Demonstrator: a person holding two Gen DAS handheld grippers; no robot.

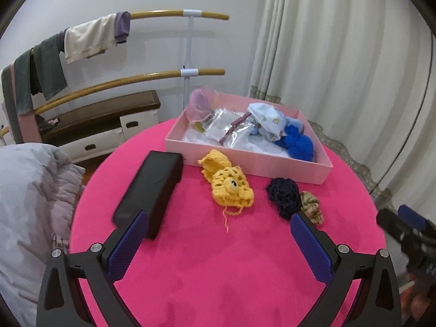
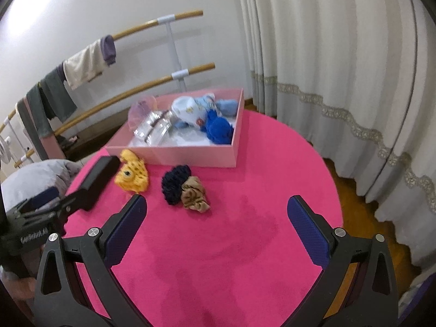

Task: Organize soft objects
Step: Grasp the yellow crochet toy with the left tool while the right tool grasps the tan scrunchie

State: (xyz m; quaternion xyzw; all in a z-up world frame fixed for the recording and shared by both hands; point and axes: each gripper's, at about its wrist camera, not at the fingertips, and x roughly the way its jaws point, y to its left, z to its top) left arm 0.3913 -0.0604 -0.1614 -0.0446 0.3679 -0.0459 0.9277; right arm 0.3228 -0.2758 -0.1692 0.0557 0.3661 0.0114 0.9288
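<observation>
Tabletop: round, bright pink.
Far: pink box.
Left: black case.
Middle: yellow crochet piece.
Right: navy scrunchie touching tan scrunchie.

Ahead of the jaws, the round table wore matt pink felt; the yellow crochet piece was knobbly yarn, the black case smooth.

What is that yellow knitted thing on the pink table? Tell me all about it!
The yellow knitted thing looks like crocheted yarn, holey like a net, with a dark eye-like spot in the middle and a loose thread trailing out. It lies crumpled and flat on the pink table, just in front of the pink box, beside the black case. No claw touches it.
</observation>
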